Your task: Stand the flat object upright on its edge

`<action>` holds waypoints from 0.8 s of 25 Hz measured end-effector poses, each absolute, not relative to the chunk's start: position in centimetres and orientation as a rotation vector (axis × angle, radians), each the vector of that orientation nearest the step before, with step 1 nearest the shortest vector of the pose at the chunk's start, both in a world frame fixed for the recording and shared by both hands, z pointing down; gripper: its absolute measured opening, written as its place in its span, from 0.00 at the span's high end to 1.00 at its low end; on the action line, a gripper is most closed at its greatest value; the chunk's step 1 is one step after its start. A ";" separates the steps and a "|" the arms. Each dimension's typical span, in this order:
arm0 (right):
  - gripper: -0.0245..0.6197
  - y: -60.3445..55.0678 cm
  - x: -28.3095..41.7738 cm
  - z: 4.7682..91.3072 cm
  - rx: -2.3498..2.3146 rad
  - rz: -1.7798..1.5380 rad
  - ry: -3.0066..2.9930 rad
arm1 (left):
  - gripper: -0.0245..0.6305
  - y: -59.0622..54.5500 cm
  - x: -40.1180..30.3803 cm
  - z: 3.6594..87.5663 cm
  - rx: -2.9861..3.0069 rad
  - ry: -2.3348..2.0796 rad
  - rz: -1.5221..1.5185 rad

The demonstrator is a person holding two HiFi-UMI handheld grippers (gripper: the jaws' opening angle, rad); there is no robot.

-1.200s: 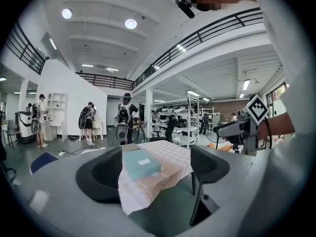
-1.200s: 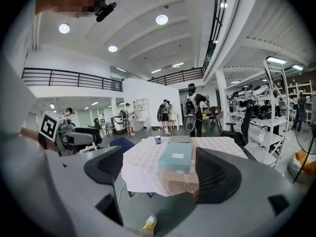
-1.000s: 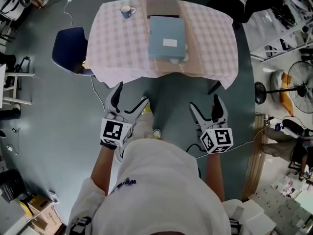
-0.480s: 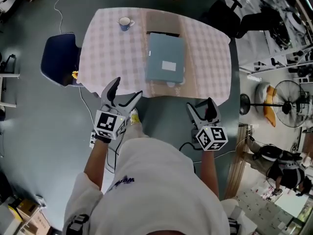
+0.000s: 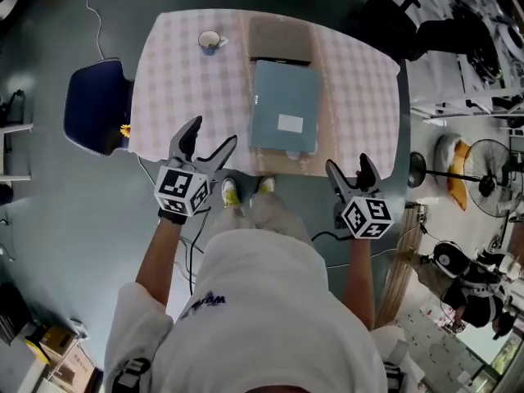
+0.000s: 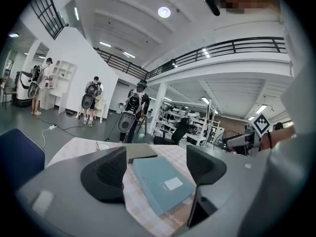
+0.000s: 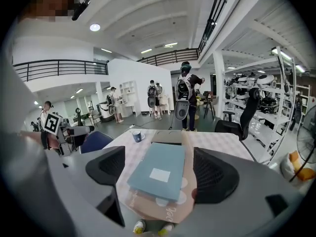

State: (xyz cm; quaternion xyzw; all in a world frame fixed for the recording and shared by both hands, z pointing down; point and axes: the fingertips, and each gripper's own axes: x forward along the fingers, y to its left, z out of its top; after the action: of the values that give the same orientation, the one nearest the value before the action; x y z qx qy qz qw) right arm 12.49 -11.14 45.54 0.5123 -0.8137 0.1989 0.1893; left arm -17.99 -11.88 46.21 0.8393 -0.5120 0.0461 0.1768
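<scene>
A flat blue-grey box (image 5: 284, 106) with a white label lies flat on the pink checked table (image 5: 188, 80), on a brown sheet (image 5: 282, 160) that reaches the near edge. My left gripper (image 5: 209, 140) hovers at the table's near left edge, open; its jaws have just been closing with nothing between them. My right gripper (image 5: 350, 170) hangs open just short of the near right corner, also holding nothing. The left gripper view shows the box (image 6: 163, 181) ahead, past the left gripper (image 6: 155, 169). In the right gripper view the box (image 7: 158, 171) lies straight ahead of the right gripper (image 7: 160, 174).
A mug (image 5: 210, 41) stands at the table's far left and a dark flat slab (image 5: 280, 41) lies behind the box. A blue chair (image 5: 98, 105) is at the table's left side, a fan (image 5: 491, 170) on the floor at right. People (image 6: 94, 100) stand far behind.
Both grippers have moved forward from over the floor to the table's near edge, and the person has stepped closer to the table. The box has not moved.
</scene>
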 end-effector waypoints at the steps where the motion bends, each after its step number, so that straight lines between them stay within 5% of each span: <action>1: 0.29 -12.4 12.7 46.0 1.428 0.561 -2.284 | 0.38 -13.0 -17.6 46.8 2.371 -1.439 0.145; 20: 0.32 -31.3 15.1 58.8 1.151 0.708 -2.300 | 0.40 -29.6 -11.1 61.4 2.188 -1.244 0.381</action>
State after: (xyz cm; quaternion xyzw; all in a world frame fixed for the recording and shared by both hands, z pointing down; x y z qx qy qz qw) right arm 15.13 -31.27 58.76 0.4192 -0.8382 0.2581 0.2347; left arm -11.14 -29.61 61.42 0.8215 -0.4672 0.1432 0.2938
